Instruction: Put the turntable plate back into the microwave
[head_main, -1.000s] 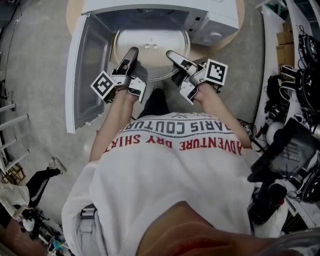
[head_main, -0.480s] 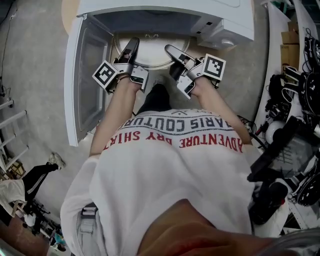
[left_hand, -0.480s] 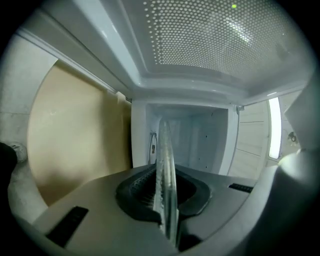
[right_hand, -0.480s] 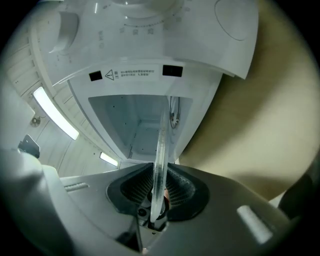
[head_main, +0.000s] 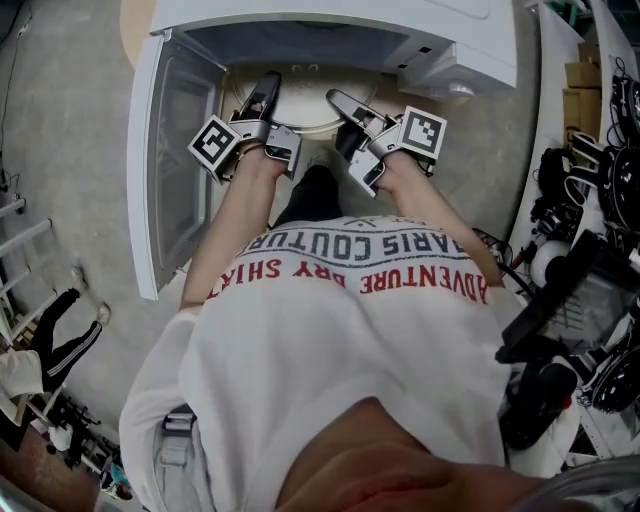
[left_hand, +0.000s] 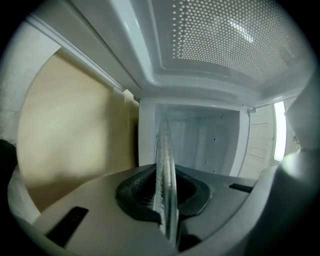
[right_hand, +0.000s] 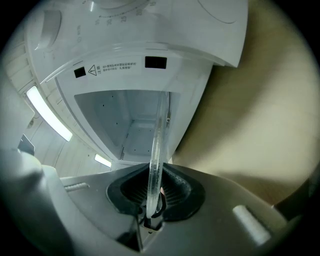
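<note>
Two pinches on turntable plate (head_main: 300, 108) rim: left tool (head_main: 266, 90), right tool (head_main: 337, 99).

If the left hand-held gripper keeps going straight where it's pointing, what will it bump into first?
The left hand-held gripper, gripping the turntable plate, points into the open microwave. The way looks free up to its back wall, though depth is hard to judge.

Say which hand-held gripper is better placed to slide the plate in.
Neither alone: left hand-held gripper and right hand-held gripper both clamp the turntable plate at the microwave mouth; probably push together.
</note>
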